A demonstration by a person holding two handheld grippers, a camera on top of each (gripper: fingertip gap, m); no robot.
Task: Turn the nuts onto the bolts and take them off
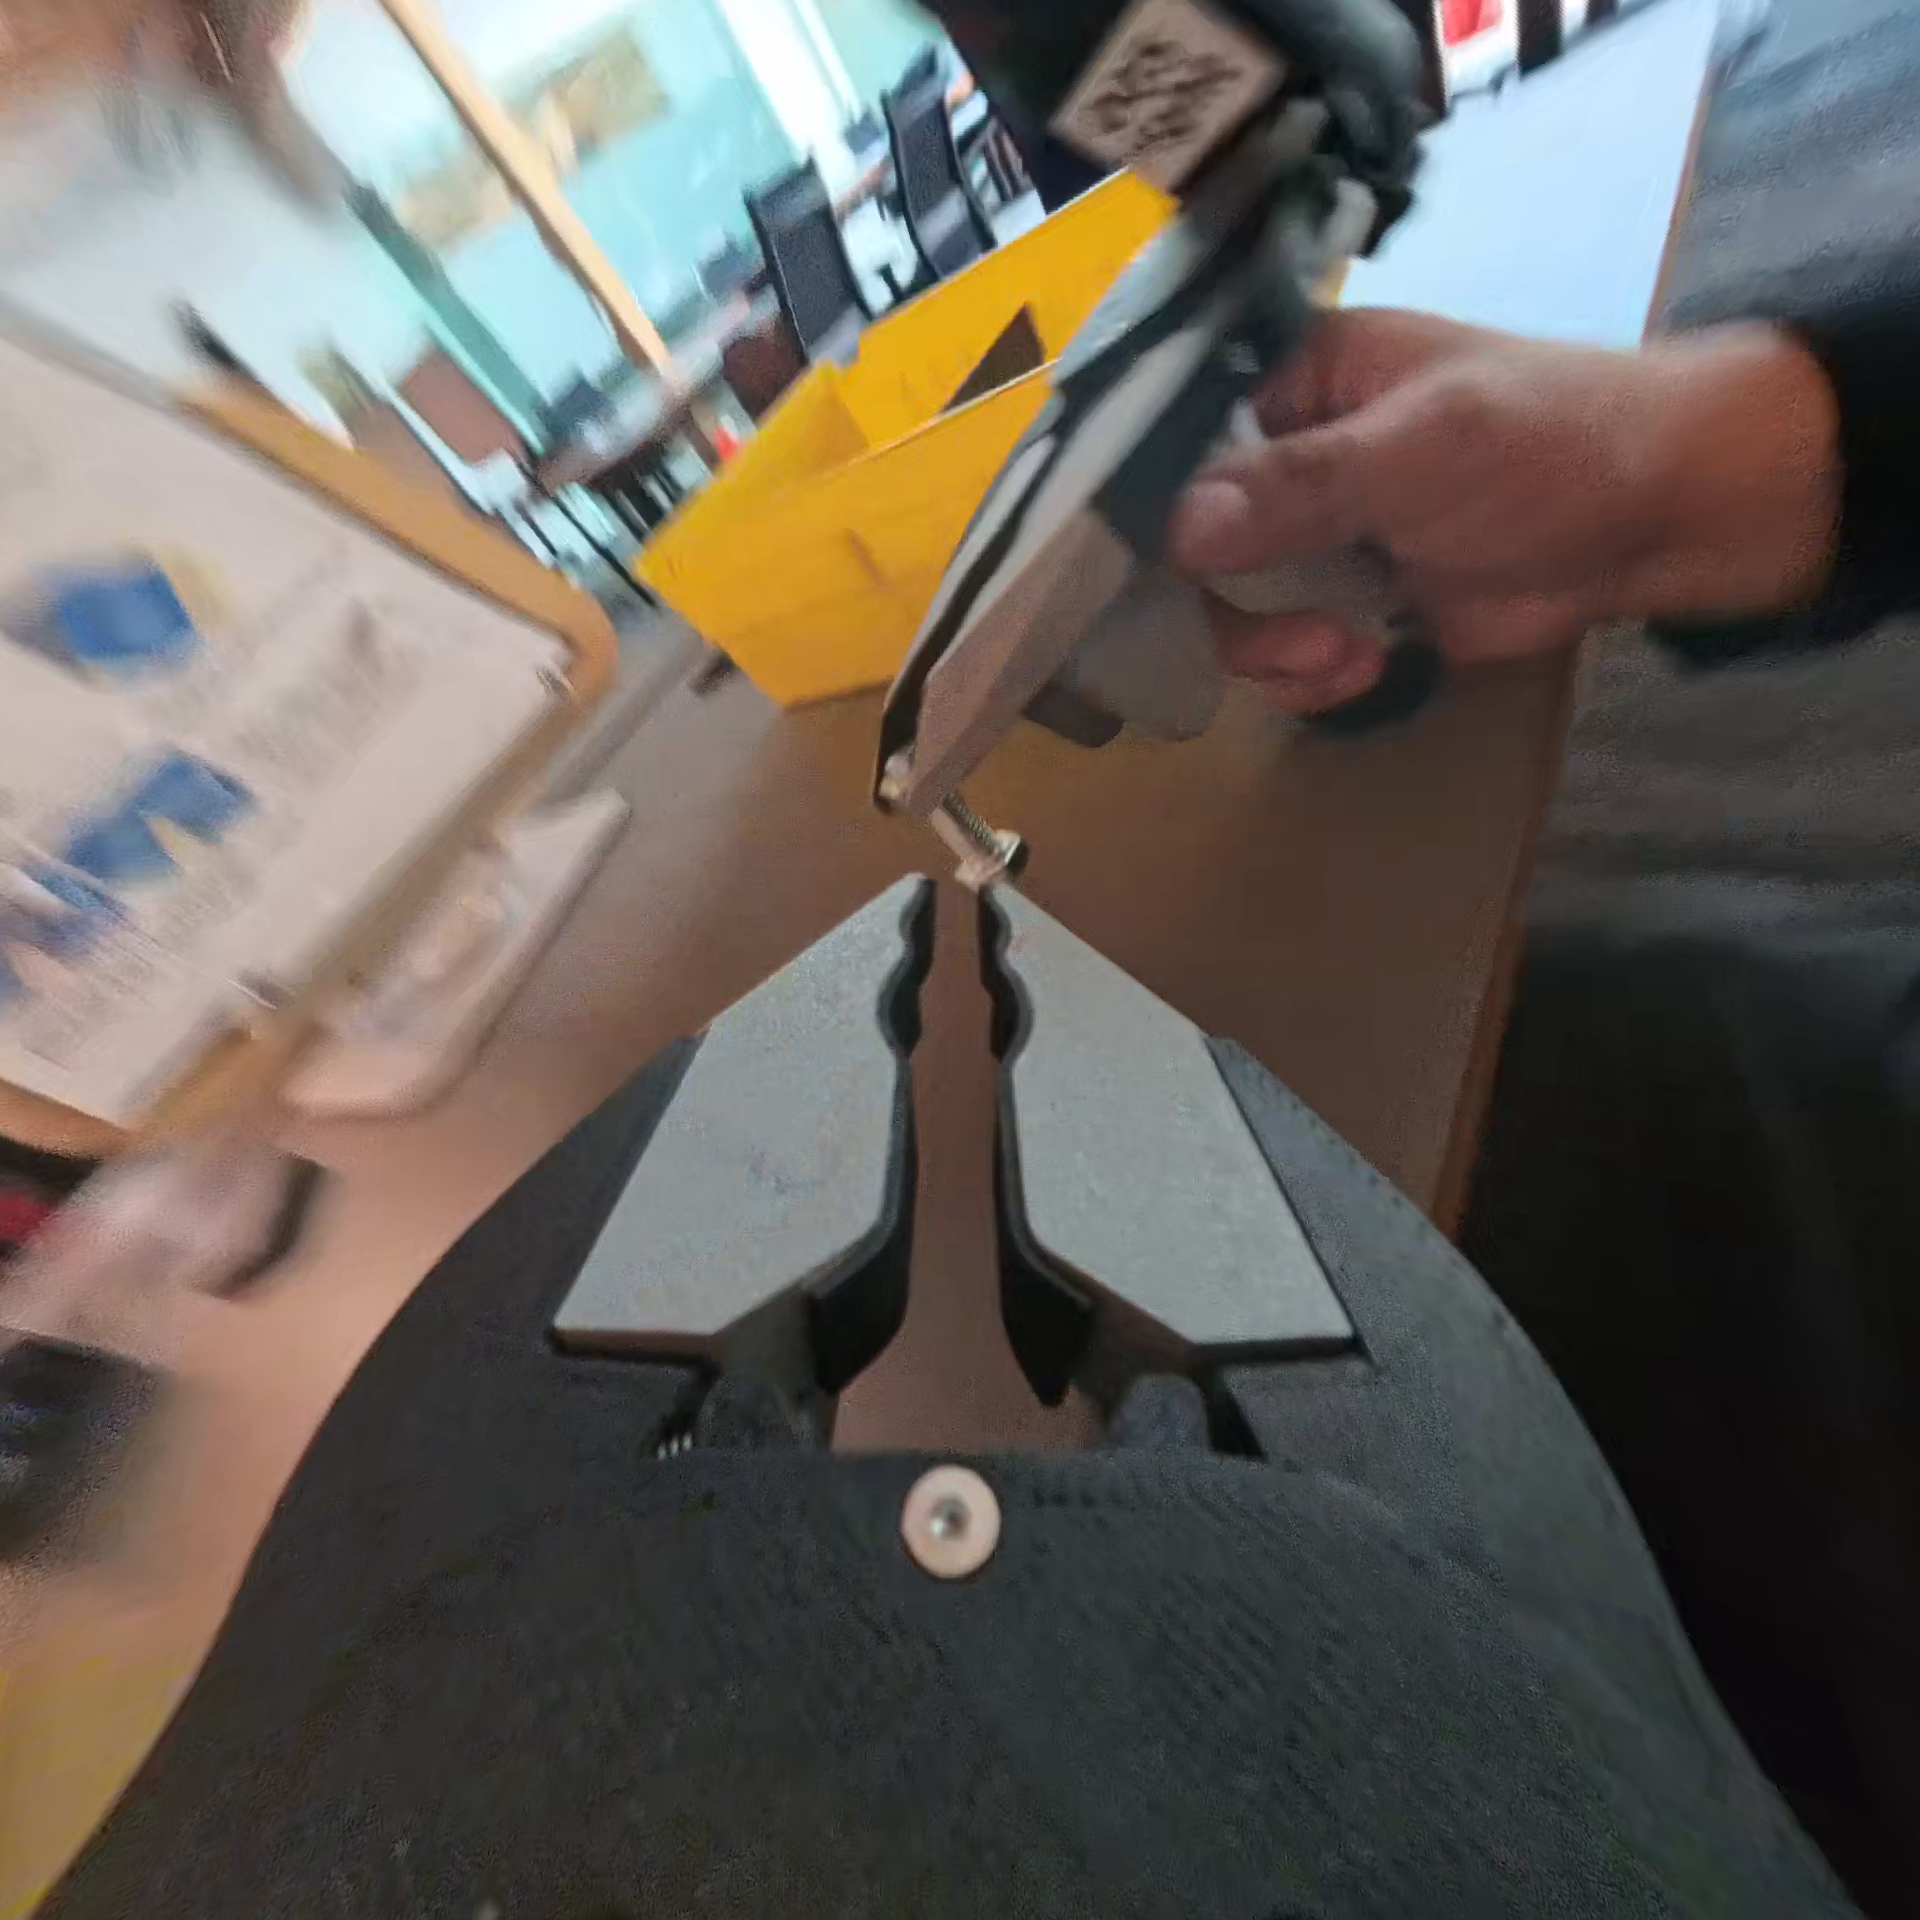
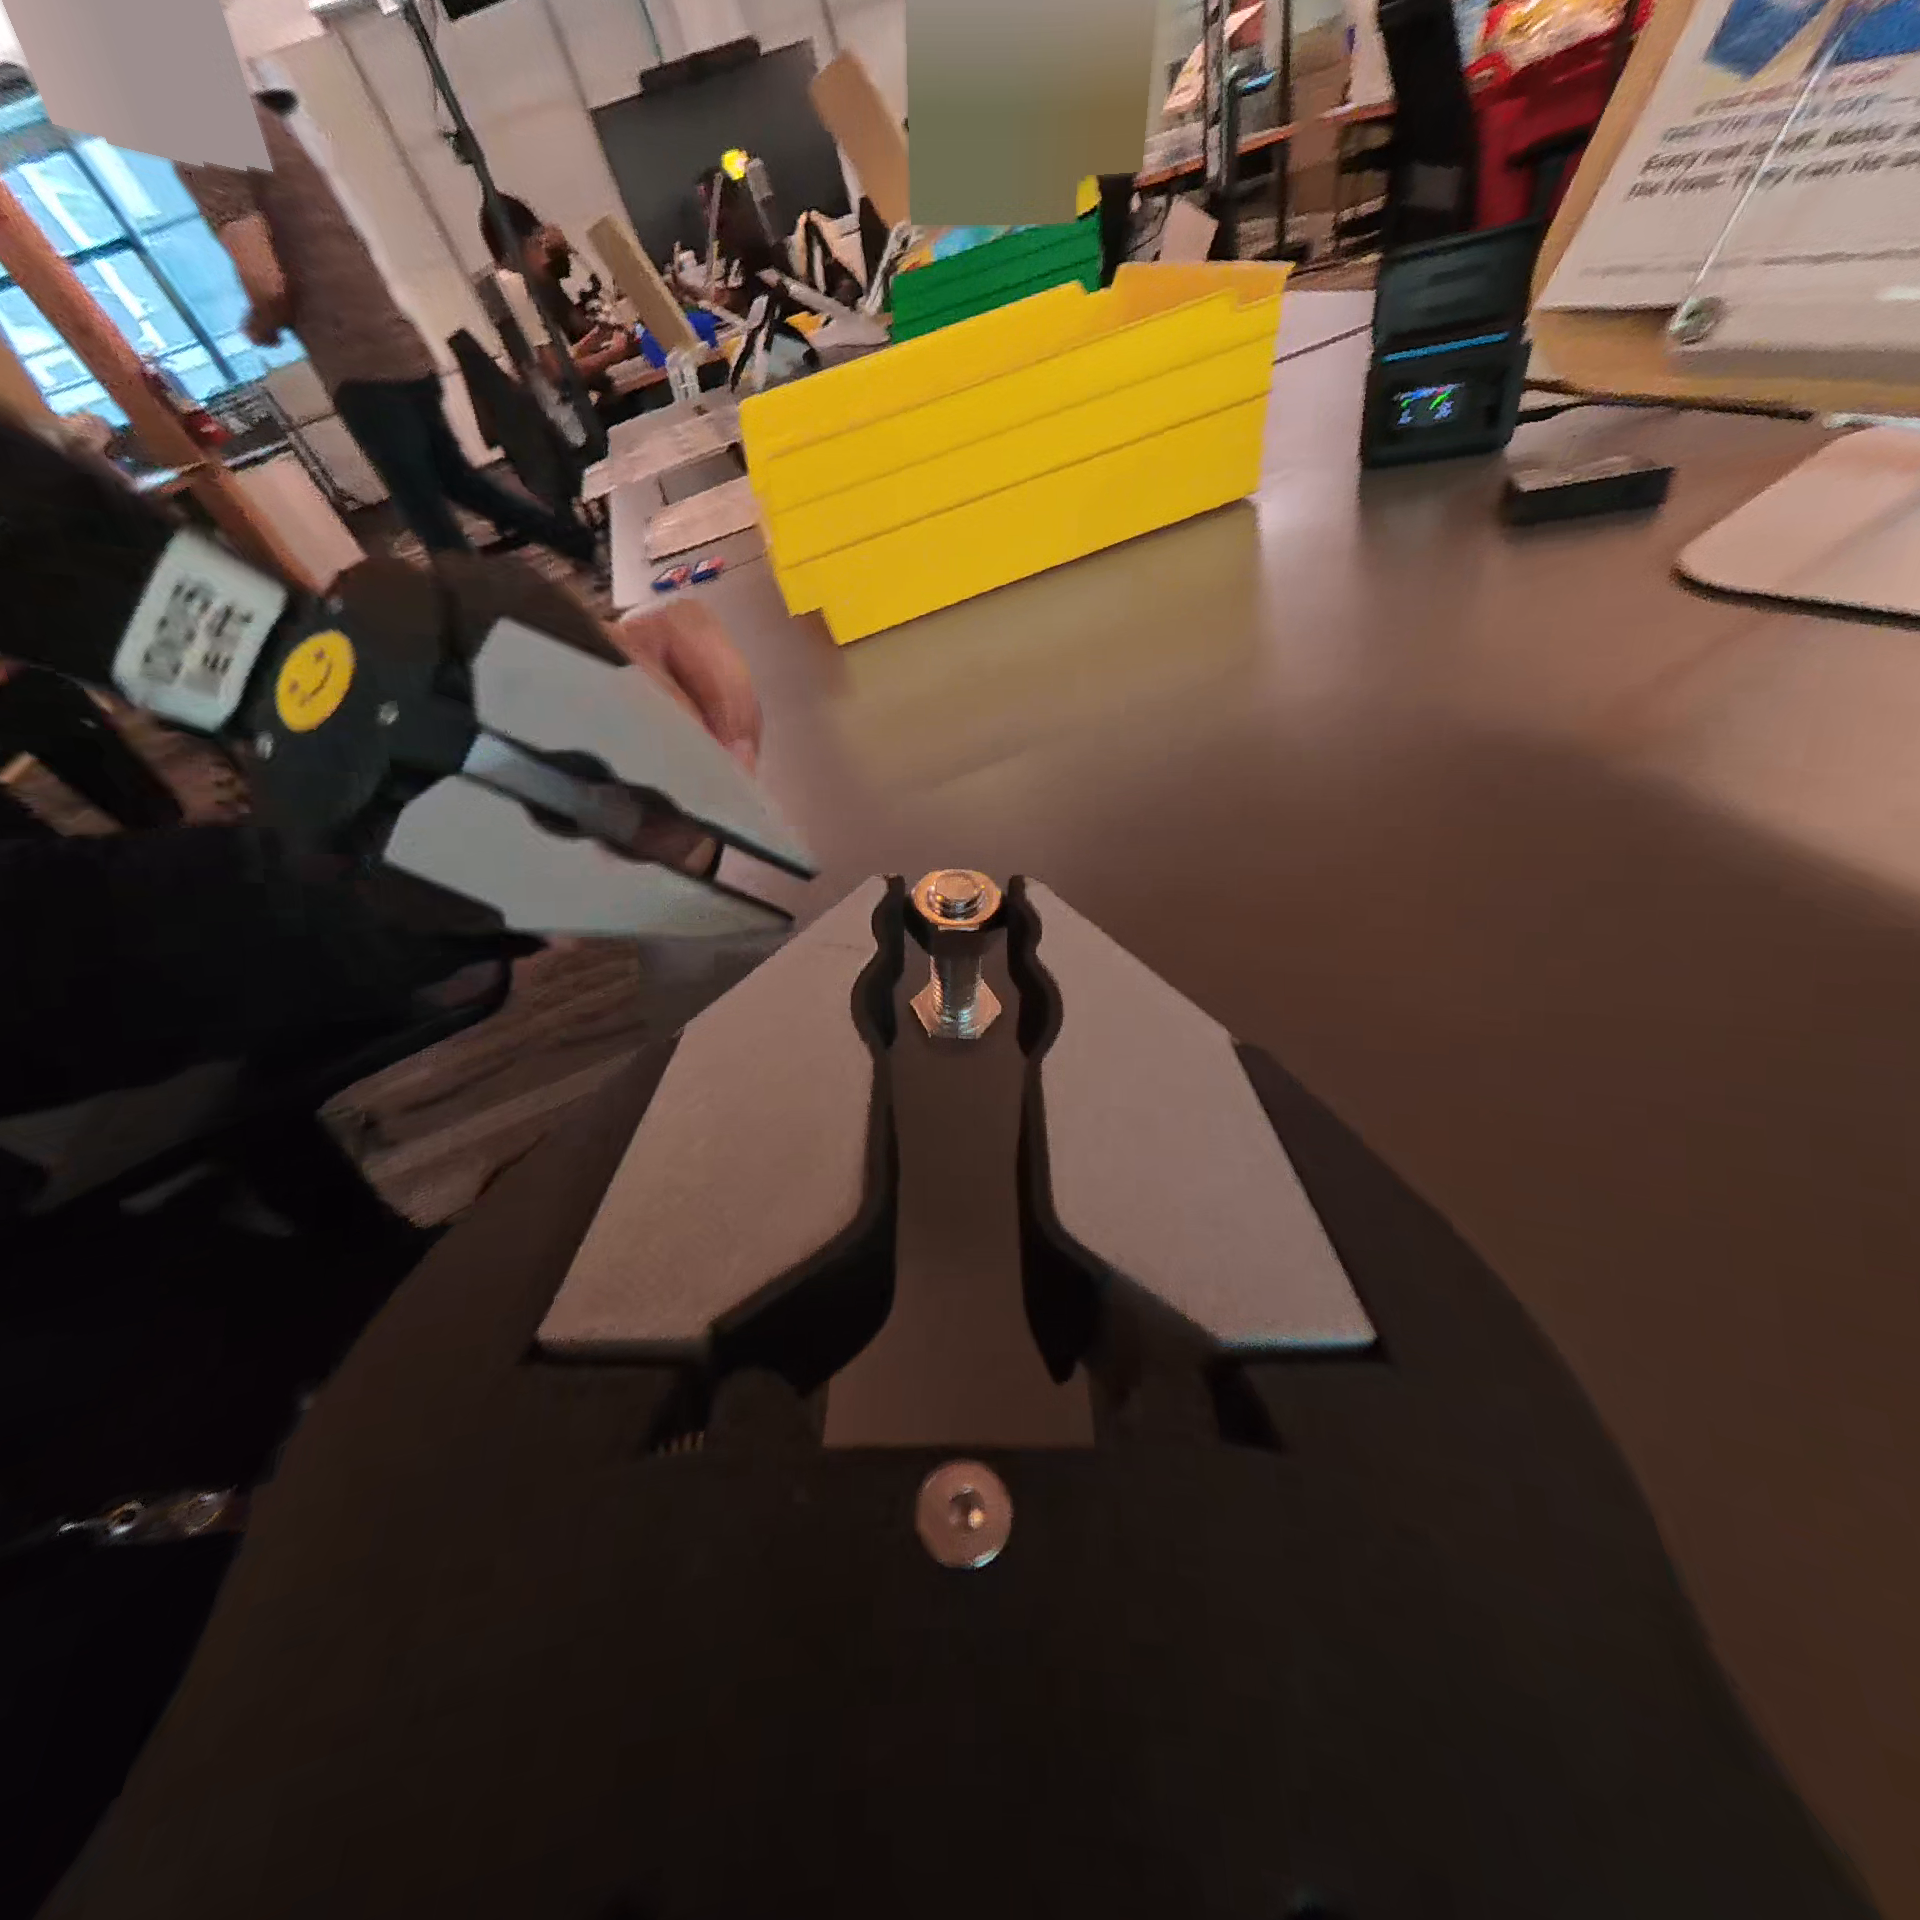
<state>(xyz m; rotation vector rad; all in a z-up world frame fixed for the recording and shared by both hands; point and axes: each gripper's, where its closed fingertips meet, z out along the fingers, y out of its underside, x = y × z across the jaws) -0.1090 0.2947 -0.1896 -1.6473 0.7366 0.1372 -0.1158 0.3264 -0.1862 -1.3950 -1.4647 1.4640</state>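
The right tool is clamping the bolt by its head between the fingertips at the centre of the right wrist view, with the threaded shank pointing back toward the camera and the nut sitting on the shank's near end. In the left wrist view the same bolt is hanging from the right tool just above the frame's centre, its nut at the lower end just beside the left tool, whose fingers are standing slightly apart and gripping nothing. A hand is holding the right tool at the upper right of that frame. The brown bench is filling the middle and right of the right wrist view, smooth and faintly glossy, with a yellow bin standing on it in the upper middle, a small black device with a lit screen to its right, and a pale stand base at the right edge. Behind the bin, the room is showing desks, chairs, a window at the upper left and people in the background.
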